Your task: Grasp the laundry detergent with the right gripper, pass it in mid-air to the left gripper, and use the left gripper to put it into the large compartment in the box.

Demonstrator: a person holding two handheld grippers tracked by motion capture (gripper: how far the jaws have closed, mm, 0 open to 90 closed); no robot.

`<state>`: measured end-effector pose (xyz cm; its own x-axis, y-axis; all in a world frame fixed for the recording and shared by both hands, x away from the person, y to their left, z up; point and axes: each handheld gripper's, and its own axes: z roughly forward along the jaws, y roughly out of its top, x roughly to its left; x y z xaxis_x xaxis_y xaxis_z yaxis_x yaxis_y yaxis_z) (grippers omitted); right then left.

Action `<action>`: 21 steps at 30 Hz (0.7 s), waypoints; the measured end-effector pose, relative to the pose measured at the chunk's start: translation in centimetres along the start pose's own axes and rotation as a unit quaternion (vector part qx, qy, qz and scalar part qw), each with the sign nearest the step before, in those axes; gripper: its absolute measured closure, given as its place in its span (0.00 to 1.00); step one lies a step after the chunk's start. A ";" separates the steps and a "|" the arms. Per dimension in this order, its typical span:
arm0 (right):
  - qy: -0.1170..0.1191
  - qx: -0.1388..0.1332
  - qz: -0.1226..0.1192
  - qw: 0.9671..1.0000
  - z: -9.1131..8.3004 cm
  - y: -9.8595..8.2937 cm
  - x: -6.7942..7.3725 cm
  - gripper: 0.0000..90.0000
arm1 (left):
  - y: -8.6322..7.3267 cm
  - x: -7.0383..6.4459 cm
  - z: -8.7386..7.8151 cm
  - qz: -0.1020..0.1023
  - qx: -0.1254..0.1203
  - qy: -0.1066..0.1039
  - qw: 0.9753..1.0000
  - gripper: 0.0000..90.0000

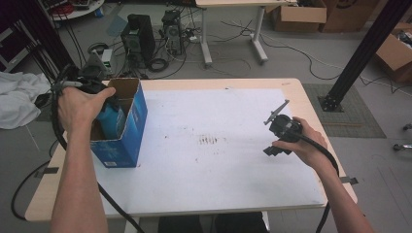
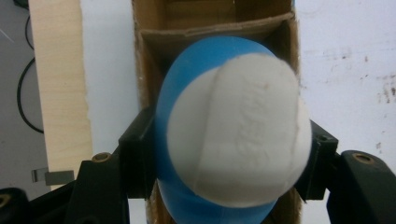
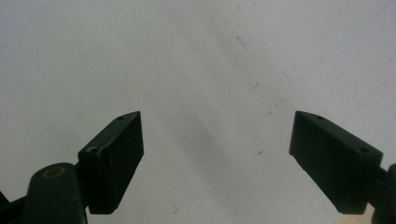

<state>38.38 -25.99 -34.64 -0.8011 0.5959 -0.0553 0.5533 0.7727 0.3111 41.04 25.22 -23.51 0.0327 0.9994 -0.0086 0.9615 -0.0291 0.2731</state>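
Observation:
A blue cardboard box (image 1: 130, 128) stands open-topped on the left part of the white mat (image 1: 218, 170). Inside it is a blue bottle (image 1: 111, 121) with a white cap (image 2: 238, 135). My left gripper (image 1: 108, 108) reaches down into the box from above, held by the left hand. In the left gripper view the left gripper (image 2: 229, 144) has its jaws pressed on both sides of the blue bottle (image 2: 187, 79) just under the cap. My right gripper (image 1: 271, 140) hovers over the mat at the right, jaws wide apart. Bare mat lies under the right gripper (image 3: 217, 135).
The wooden table (image 1: 291, 87) carries the mat, which has a dark smudge (image 1: 208, 140) at its middle. Beyond the table lie computer towers (image 1: 138, 36), cables and cardboard boxes (image 1: 299, 14). A black post (image 1: 364, 48) rises at the right, and a white cloth (image 1: 17, 97) lies at the left.

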 end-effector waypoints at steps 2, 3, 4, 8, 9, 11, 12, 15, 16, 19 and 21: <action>-0.001 0.001 0.000 1.000 0.0 0.0 0.0 0.20 | -0.2 0.0 0.5 -0.001 0.002 -0.001 1.000 0.42; -0.001 0.001 -0.001 1.000 0.0 -0.1 0.0 0.20 | -0.2 0.0 0.6 -0.001 0.001 -0.002 1.000 0.42; -0.001 0.001 -0.002 1.000 0.1 -0.1 0.0 0.20 | -0.3 0.0 0.8 -0.003 0.001 -0.003 1.000 0.42; -0.001 0.002 -0.003 1.000 0.2 -0.1 0.1 0.20 | -0.5 -0.1 1.5 -0.003 0.005 -0.005 1.000 0.42; -0.001 0.001 -0.005 1.000 0.2 -0.1 0.2 0.20 | -0.6 -0.1 1.6 -0.003 0.005 -0.004 1.000 0.42; -0.001 0.002 -0.006 1.000 0.3 -0.1 0.2 0.20 | -0.7 0.0 1.9 -0.004 0.007 -0.003 1.000 0.42; 0.000 0.003 -0.005 1.000 0.3 -0.1 0.3 0.20 | -0.7 0.0 2.1 -0.005 0.007 -0.002 1.000 0.42; 0.001 0.004 -0.005 1.000 0.5 -0.1 0.3 0.20 | -0.9 0.0 2.5 -0.007 0.008 -0.001 1.000 0.42; 0.001 0.004 -0.005 1.000 0.5 -0.1 0.3 0.20 | -1.0 0.1 2.7 -0.007 0.008 -0.001 1.000 0.42; 0.001 0.005 -0.004 1.000 0.7 -0.1 0.4 0.20 | -1.2 0.1 3.2 -0.009 0.008 0.003 1.000 0.42; 0.002 0.006 -0.005 1.000 0.8 -0.2 0.5 0.20 | -1.3 0.1 3.5 -0.007 0.010 0.003 1.000 0.42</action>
<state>38.10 -25.67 -35.46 -0.8073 0.5876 -0.0550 0.5482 0.7812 0.2987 40.73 25.26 -27.21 0.0170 0.9998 -0.0063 0.9672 -0.0148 0.2537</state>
